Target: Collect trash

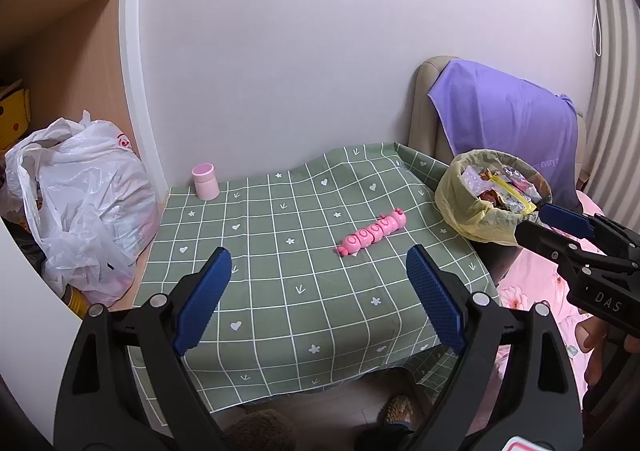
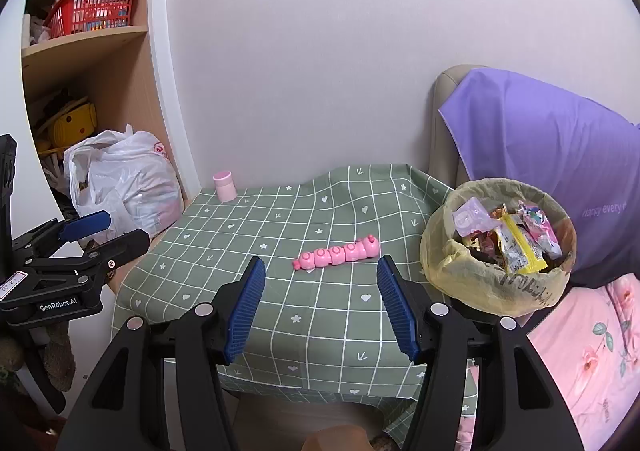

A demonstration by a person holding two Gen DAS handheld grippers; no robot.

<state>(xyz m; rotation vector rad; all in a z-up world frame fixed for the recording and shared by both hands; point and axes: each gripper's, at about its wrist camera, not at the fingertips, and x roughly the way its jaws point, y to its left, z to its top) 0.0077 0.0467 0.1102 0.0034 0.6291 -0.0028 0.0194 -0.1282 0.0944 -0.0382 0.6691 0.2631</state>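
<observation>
A small bin lined with a yellow bag (image 2: 496,283) stands at the right edge of the table (image 2: 320,315), filled with several wrappers (image 2: 520,239); the left wrist view shows the bin (image 1: 472,207) too. A pink caterpillar toy (image 2: 338,253) (image 1: 374,237) lies mid-table on the green checked cloth. My right gripper (image 2: 322,291) hangs open above the table's near side, nothing between its blue pads. My left gripper (image 1: 320,283) is open too, empty, above the near edge. Each gripper shows in the other's view: the right gripper (image 1: 556,223) by the bin, the left gripper (image 2: 100,229) at the left.
A pink cup (image 2: 224,186) stands at the table's far left corner by the wall. A full white plastic bag (image 2: 128,187) sits on the shelf unit left of the table. A chair with a purple cloth (image 2: 552,155) stands behind the bin. Pink flowered fabric (image 2: 592,355) lies lower right.
</observation>
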